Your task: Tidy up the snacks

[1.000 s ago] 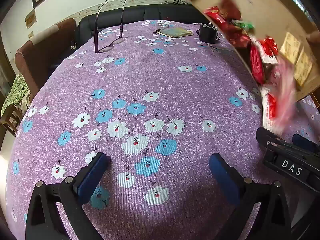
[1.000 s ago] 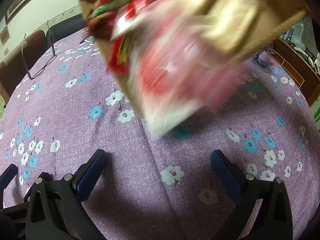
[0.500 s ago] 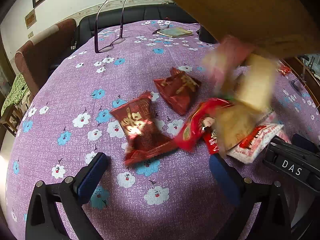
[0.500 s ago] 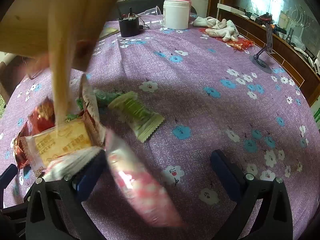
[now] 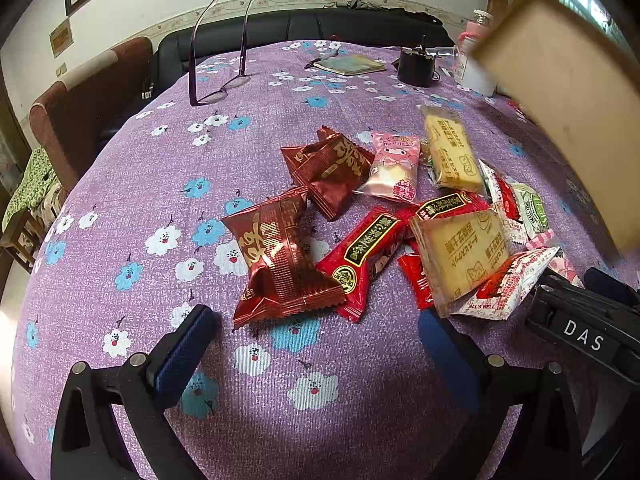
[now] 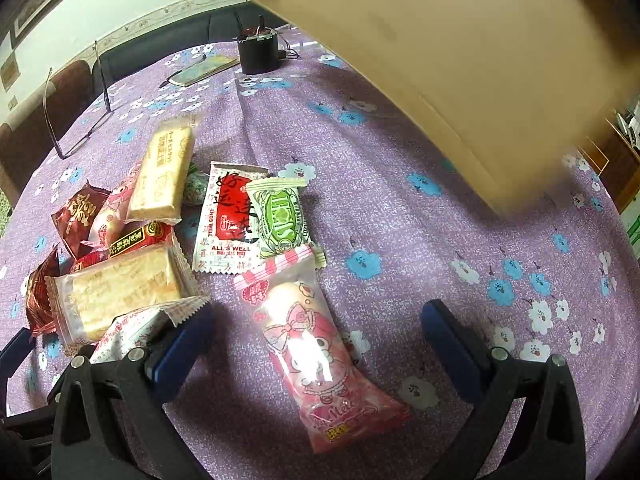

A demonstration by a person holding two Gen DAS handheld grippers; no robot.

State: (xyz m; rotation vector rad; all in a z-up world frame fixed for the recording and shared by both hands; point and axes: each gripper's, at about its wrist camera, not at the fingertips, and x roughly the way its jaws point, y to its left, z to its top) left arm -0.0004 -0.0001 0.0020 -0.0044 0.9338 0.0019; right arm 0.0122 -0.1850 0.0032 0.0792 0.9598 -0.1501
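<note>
Several snack packets lie in a loose pile on the purple flowered tablecloth (image 5: 160,184). In the left wrist view a dark red foil packet (image 5: 276,256) lies just ahead of my open, empty left gripper (image 5: 316,344), with a red packet (image 5: 366,252) and a biscuit packet (image 5: 460,256) to its right. In the right wrist view a pink cartoon packet (image 6: 316,352) lies between the fingers of my open right gripper (image 6: 316,340). A green packet (image 6: 282,218) and a white "ALL'S WELL" packet (image 6: 224,220) lie beyond it.
A brown cardboard box (image 6: 460,60) hangs blurred over the table at the right; it also shows in the left wrist view (image 5: 568,92). Eyeglasses (image 5: 218,60), a notebook (image 5: 352,65), a black container (image 5: 416,66) and a white jar (image 5: 472,68) stand at the far side.
The box tipped over and spilled its snacks onto the cloth, then lifted away to the right. The packets have come to rest. Both grippers stayed where they were.
</note>
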